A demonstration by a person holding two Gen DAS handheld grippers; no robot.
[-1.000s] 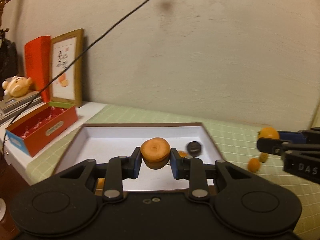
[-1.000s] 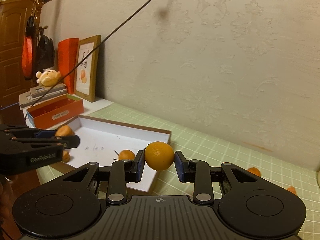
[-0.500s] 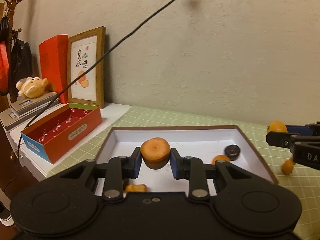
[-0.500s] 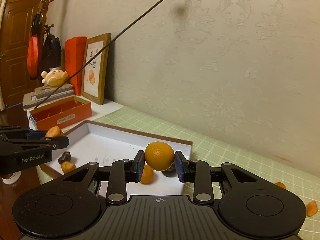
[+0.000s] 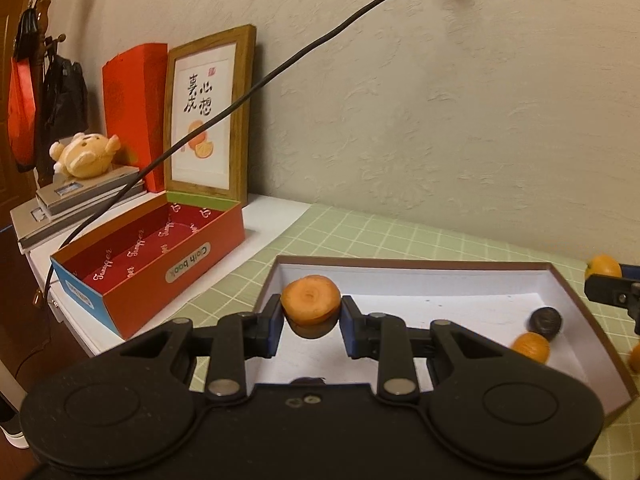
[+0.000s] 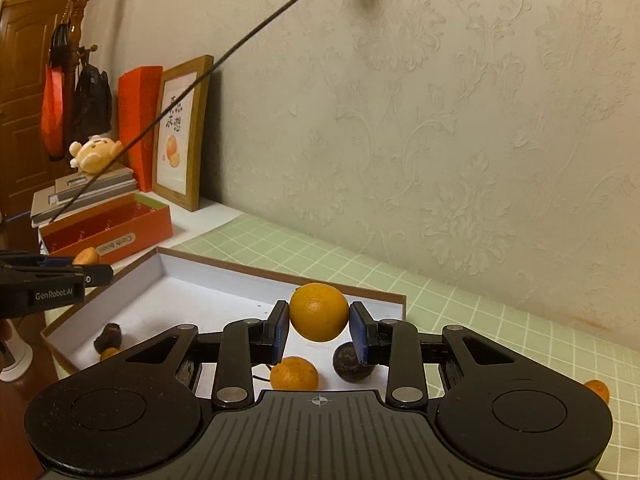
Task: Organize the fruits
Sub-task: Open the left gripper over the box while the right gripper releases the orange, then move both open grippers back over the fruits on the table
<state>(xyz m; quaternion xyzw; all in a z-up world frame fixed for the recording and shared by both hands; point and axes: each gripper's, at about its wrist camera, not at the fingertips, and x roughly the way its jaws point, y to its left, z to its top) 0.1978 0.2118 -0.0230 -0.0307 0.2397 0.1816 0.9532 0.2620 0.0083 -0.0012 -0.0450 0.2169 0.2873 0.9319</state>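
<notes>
Left gripper [image 5: 311, 322] is closed on a flattened orange fruit [image 5: 310, 300], pads at its 3 and 9 o'clock, held above the near-left part of the white tray [image 5: 404, 278]. Right gripper [image 6: 319, 330] is clamped on a round orange [image 6: 319, 312] across its widest girth, held over the tray's right end. Already in the tray, seen from the right wrist: a small orange [image 6: 294, 373] at 6 o'clock below the held orange, and a dark fruit [image 6: 351, 365] at 5 o'clock. A red box [image 5: 152, 256] stands on the bench at 9 o'clock of the tray. Both fruits are judged light, slightly yielding, with skin that bruises; a moderate grip across the middle is advised. The round one is expected to roll when released.
</notes>
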